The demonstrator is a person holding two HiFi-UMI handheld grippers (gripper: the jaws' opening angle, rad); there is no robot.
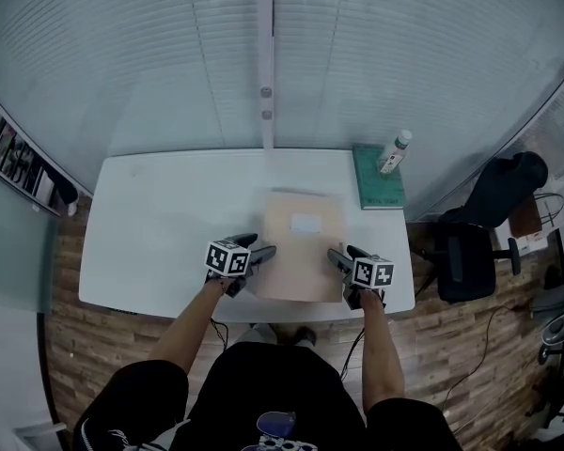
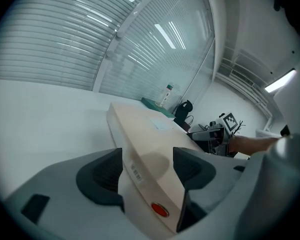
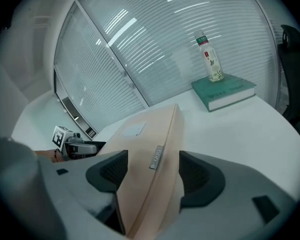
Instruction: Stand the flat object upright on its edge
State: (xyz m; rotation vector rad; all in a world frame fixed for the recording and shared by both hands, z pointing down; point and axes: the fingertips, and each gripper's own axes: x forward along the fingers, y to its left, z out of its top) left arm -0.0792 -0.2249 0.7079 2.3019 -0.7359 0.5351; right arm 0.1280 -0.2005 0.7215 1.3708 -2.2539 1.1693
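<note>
A flat tan box [image 1: 301,247] with a white label lies flat on the white table [image 1: 169,224], near its front edge. My left gripper [image 1: 258,248] is at the box's near left edge, and my right gripper [image 1: 343,255] is at its near right edge. In the left gripper view the box [image 2: 145,134] runs between the dark pads [image 2: 102,176] of the left gripper [image 2: 147,166], which stands open astride its edge. In the right gripper view the box [image 3: 150,134] likewise lies between the spread pads [image 3: 200,176] of the right gripper [image 3: 152,169]. Neither pair of pads visibly presses on it.
A green book [image 1: 377,178] lies at the table's far right corner with a small bottle [image 1: 395,150] standing on it. A black office chair [image 1: 479,242] stands right of the table. A glass wall with blinds runs behind. A shelf [image 1: 19,163] is at far left.
</note>
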